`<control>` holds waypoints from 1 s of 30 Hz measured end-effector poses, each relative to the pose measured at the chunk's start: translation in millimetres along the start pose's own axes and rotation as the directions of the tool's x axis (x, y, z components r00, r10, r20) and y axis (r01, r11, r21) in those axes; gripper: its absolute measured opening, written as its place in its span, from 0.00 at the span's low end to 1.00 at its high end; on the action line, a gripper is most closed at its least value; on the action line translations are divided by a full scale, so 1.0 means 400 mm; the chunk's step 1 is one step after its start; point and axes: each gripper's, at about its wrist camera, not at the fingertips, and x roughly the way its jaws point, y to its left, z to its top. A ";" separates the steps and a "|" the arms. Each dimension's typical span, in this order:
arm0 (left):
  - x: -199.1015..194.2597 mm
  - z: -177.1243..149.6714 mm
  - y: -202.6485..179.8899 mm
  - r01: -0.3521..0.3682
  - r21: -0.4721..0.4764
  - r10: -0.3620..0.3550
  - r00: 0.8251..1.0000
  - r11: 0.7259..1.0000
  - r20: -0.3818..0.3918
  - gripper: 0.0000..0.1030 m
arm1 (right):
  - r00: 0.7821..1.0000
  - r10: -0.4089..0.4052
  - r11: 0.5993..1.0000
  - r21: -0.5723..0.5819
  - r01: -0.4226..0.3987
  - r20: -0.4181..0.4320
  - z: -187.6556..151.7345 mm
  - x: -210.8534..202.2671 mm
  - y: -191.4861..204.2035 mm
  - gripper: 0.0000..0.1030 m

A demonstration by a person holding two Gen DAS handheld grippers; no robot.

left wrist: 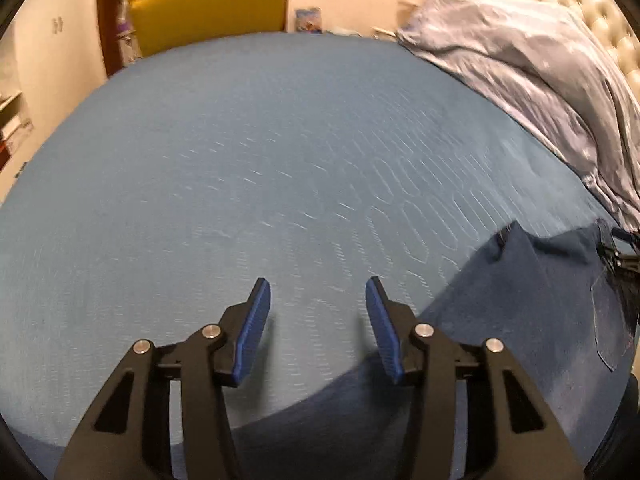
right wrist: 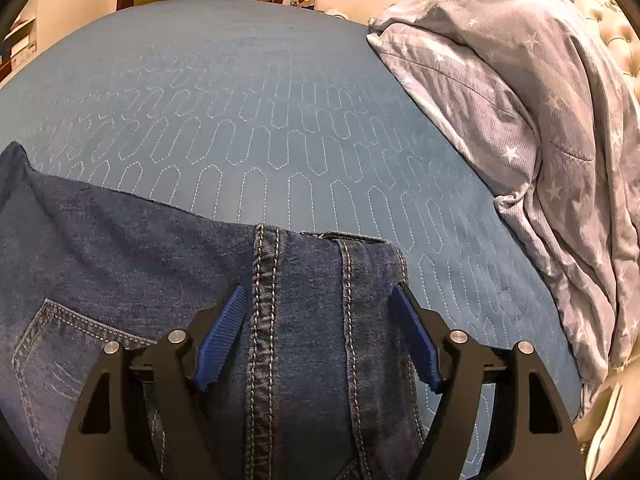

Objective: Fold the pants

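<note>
Blue-padded left gripper (left wrist: 318, 320) parted over bare quilted blue bedspread (left wrist: 240, 152), nothing between its pads, right gripper (right wrist: 320, 334) spread wide astride the jeans (right wrist: 168, 256) seam, gripping nothing, jeans flat on near bedspread, starred grey duvet (right wrist: 540, 120) bunched far right

The pants (right wrist: 160, 280) are dark blue denim jeans with pale double stitching, lying flat on the bed. Their thick stitched seam runs straight between the right tongs (right wrist: 318, 334), a back pocket (right wrist: 60, 360) lies left of them, and the cloth spreads just right of the left tongs (left wrist: 318, 330).
</note>
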 end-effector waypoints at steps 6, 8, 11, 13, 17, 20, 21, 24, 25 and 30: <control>-0.022 -0.045 -0.096 0.131 0.188 -0.125 0.991 0.973 -0.042 0.49 | 0.998 0.014 1.000 0.020 -0.015 0.059 0.007 -0.029 -0.001 0.66; 0.025 -0.059 -0.121 0.110 0.241 -0.092 0.992 0.964 -0.083 0.49 | 0.997 0.022 1.000 0.005 -0.022 0.074 0.014 -0.035 0.004 0.66; 0.080 -0.054 -0.118 0.075 0.223 -0.057 0.995 0.972 -0.086 0.57 | 0.998 0.008 0.999 -0.048 -0.004 0.068 0.024 -0.018 0.019 0.67; 0.077 -0.030 -0.100 0.015 0.171 -0.007 0.999 0.985 -0.046 0.54 | 0.999 0.018 0.998 -0.054 -0.015 0.044 0.028 0.014 0.011 0.69; 0.027 -0.019 -0.095 -0.043 0.118 0.043 0.999 0.992 0.005 0.54 | 0.999 0.029 0.999 0.015 -0.029 0.035 0.045 0.004 -0.017 0.71; -0.033 0.008 -0.178 0.045 0.106 -0.052 0.996 0.993 0.069 0.54 | 0.980 0.184 0.976 0.104 -0.191 0.073 0.052 -0.024 -0.044 0.70; -0.049 0.019 -0.226 0.096 0.117 -0.105 0.992 0.988 0.074 0.53 | 0.979 0.188 0.973 0.120 -0.196 0.076 0.052 -0.024 -0.049 0.70; -0.058 0.046 -0.397 0.258 0.172 -0.267 0.963 0.951 0.034 0.43 | 0.995 0.090 0.971 0.217 -0.095 0.032 0.046 0.002 -0.095 0.60; -0.046 0.052 -0.455 0.298 0.190 -0.304 0.953 0.936 0.005 0.37 | 0.994 0.106 0.964 0.244 -0.108 0.024 0.039 0.012 -0.110 0.59; 0.110 0.077 -0.676 0.295 0.197 -0.273 0.953 0.935 -0.131 0.20 | 0.994 0.111 0.970 0.219 -0.107 -0.005 0.006 0.054 -0.117 0.55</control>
